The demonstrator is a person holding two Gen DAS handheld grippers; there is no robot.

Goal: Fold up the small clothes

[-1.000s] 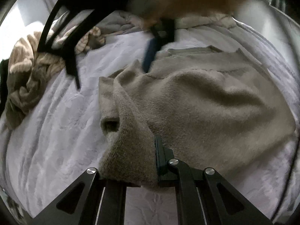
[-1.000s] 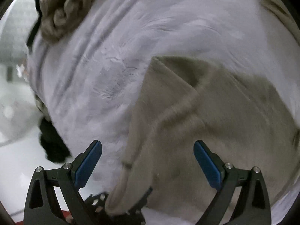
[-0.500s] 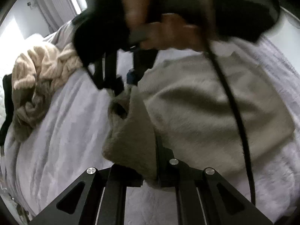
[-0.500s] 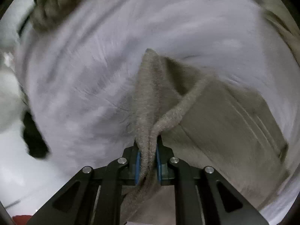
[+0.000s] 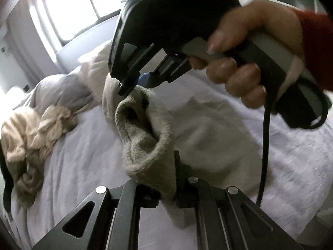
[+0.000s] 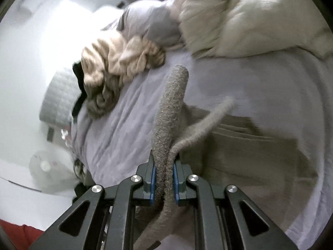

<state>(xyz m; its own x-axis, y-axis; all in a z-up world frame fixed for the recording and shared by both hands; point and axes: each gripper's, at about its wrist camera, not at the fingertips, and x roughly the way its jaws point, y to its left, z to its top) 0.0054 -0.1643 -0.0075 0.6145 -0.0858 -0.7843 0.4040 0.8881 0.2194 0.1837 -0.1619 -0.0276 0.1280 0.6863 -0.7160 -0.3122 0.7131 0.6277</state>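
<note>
A fuzzy taupe garment (image 5: 145, 137) is held up by one edge above the lilac bedspread (image 5: 79, 162). My left gripper (image 5: 164, 189) is shut on its near corner. In the left wrist view my right gripper (image 5: 143, 83), held by a hand (image 5: 239, 66) with a red sleeve, pinches the same edge farther back. From the right wrist view, the right gripper (image 6: 164, 179) is shut on a doubled fold of the taupe garment (image 6: 168, 112). The rest of the cloth trails down to the right onto the bed.
A crumpled heap of beige and brown clothes (image 5: 27, 137) lies at the bed's left side, also the beige heap (image 6: 116, 66) in the right wrist view. A cream pillow or duvet (image 6: 249, 20) sits at the head. A black cable (image 5: 264, 145) hangs from the right gripper.
The right gripper went from open above the garment to shut on its edge. Both grippers have lifted that edge off the bed, and the views now tilt up toward the headboard and window.
</note>
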